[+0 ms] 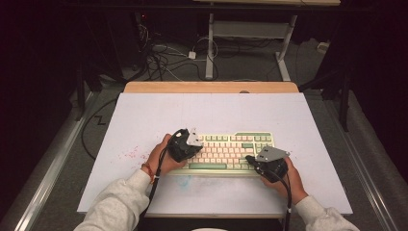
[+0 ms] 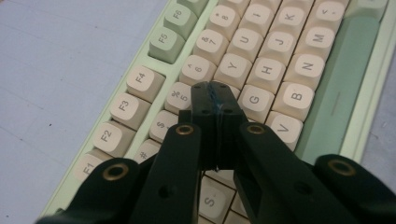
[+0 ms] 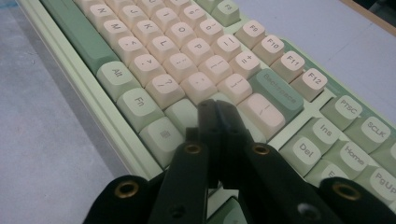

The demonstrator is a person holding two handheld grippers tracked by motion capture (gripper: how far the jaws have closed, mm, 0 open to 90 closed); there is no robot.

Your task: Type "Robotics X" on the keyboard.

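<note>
Both tools are held over the keyboard (image 1: pixel 231 150) on the desk (image 1: pixel 144 115): left tool (image 2: pixel 215 89) and right tool (image 3: pixel 215 106) pressed together, nothing pinched

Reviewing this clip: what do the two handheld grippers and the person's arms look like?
Both grippers are black. The left gripper and right gripper each carry a grey three-cornered plate on top and trail a black cable toward the person. In the gripper views the jaws are matte black arms with brass-ringed holes. The person wears light grey sleeves and a reddish-orange band on the left wrist.

Keyboard (image 1: pixel 231 151): cream keys w/ pale-green case & green spacebar; black grippers; lavender-white table (image 1: pixel 144 115).
</note>
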